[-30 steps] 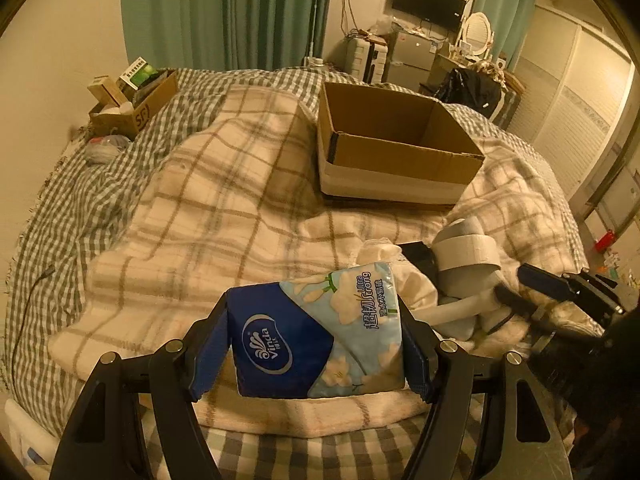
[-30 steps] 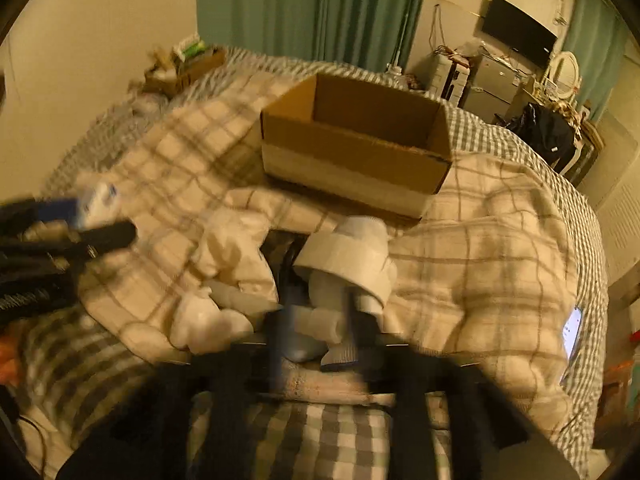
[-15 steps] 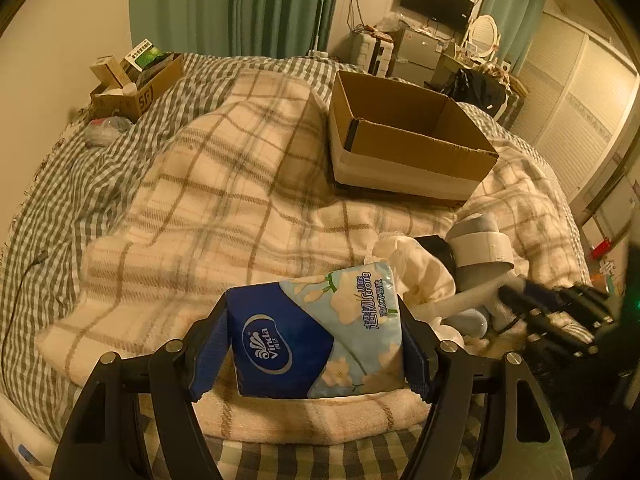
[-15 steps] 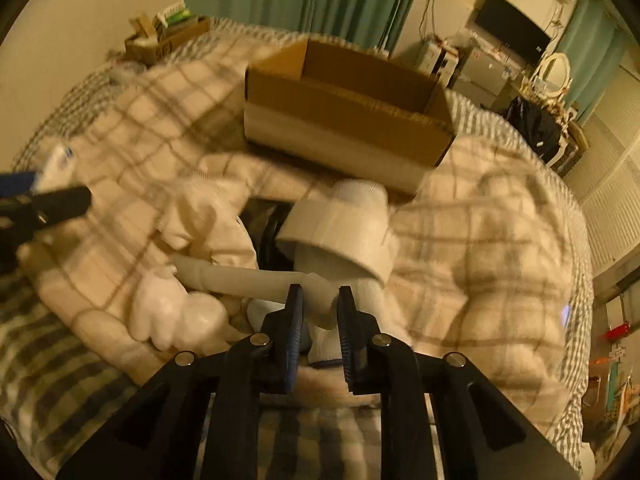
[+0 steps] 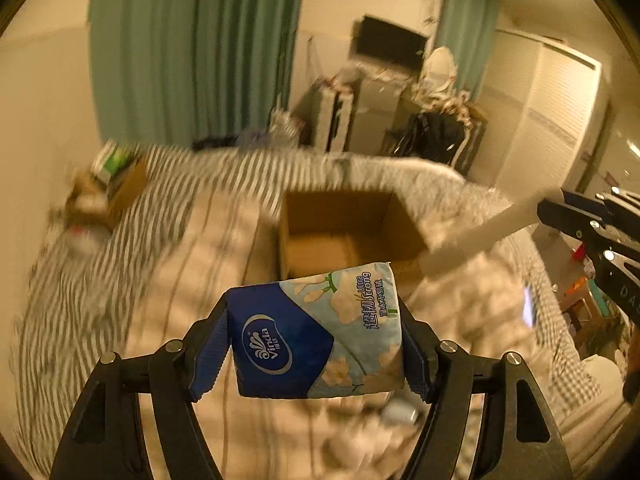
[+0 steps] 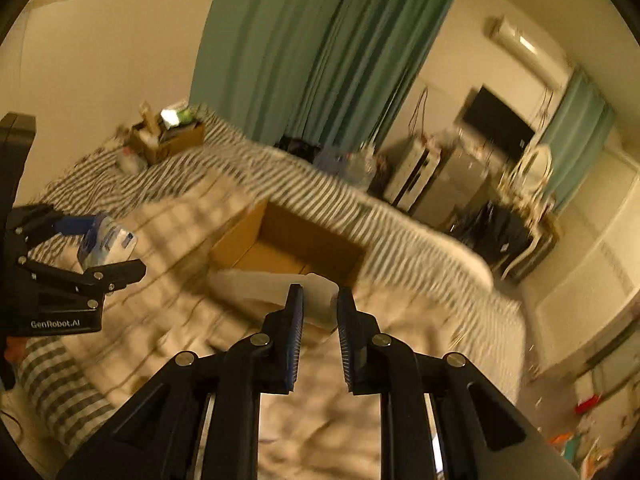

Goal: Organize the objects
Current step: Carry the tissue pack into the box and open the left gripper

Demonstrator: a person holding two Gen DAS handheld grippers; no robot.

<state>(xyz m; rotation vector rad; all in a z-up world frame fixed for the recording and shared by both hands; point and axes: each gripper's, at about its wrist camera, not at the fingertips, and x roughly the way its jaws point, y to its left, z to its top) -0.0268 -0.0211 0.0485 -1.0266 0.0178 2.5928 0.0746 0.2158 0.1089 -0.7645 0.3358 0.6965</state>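
Note:
My left gripper (image 5: 316,344) is shut on a blue and light-blue Vinda tissue pack (image 5: 320,336) and holds it in the air in front of the open cardboard box (image 5: 352,236). My right gripper (image 6: 319,316) is shut on a long white tube-shaped object (image 6: 272,286) that sticks out to the left of its fingers. In the left wrist view that white object (image 5: 480,236) reaches from the right gripper (image 5: 560,216) toward the box. The box (image 6: 288,252) lies on the plaid blanket just beyond both grippers. The tissue pack also shows at left in the right wrist view (image 6: 106,240).
A small cardboard box of items (image 6: 168,136) stands at the far left corner of the checked bed. More white items (image 5: 372,440) lie on the blanket below the left gripper. Green curtains (image 6: 320,52), a TV and cluttered furniture stand behind the bed.
Both grippers have lifted off the bed and moved toward the cardboard box. The right gripper has closed on the long white object and raised it from the pile. The left gripper still holds the tissue pack.

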